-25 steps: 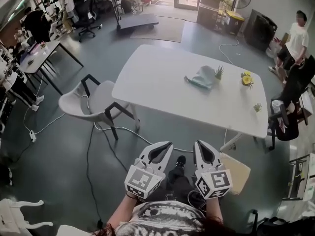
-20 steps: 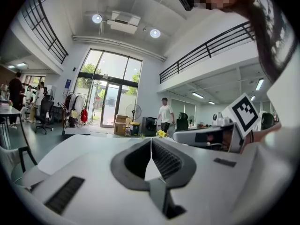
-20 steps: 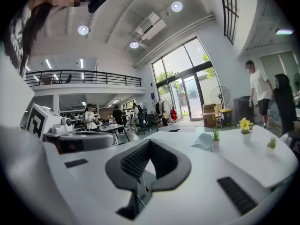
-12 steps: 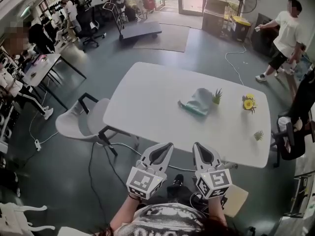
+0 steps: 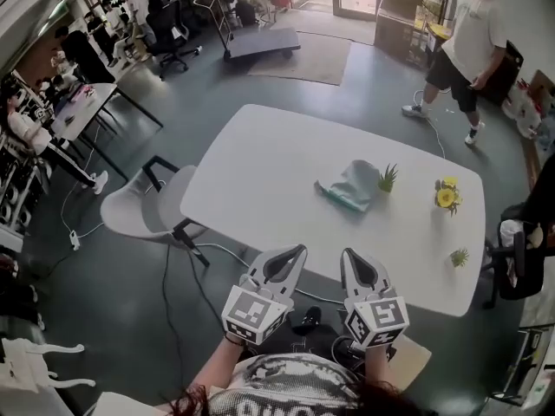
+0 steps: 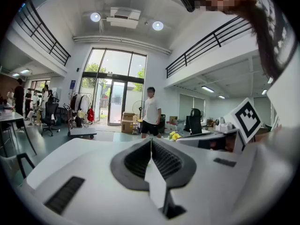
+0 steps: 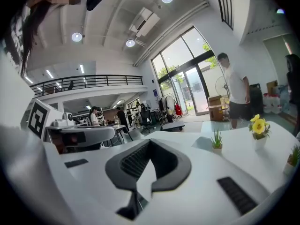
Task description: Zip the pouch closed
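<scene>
A pale teal pouch (image 5: 354,185) lies on the white table (image 5: 260,180), right of its middle; in the right gripper view the pouch (image 7: 203,143) shows as a grey shape beside a small plant (image 7: 216,139). My left gripper (image 5: 297,250) and right gripper (image 5: 346,254) hover side by side in front of the table's near edge, well short of the pouch. Both are shut with nothing between the jaws. In the left gripper view the left gripper (image 6: 151,140) points over the tabletop, and the pouch is hidden there.
A spiky plant (image 5: 387,178), a yellow flower pot (image 5: 447,196) and another small plant (image 5: 459,256) stand on the table right of the pouch. A grey chair (image 5: 139,204) stands at the table's left, an office chair (image 5: 520,254) at its right. A person (image 5: 464,37) walks behind.
The table and pouch have drawn nearer to both grippers. The person at the back right has walked leftward. Both grippers stay shut and empty.
</scene>
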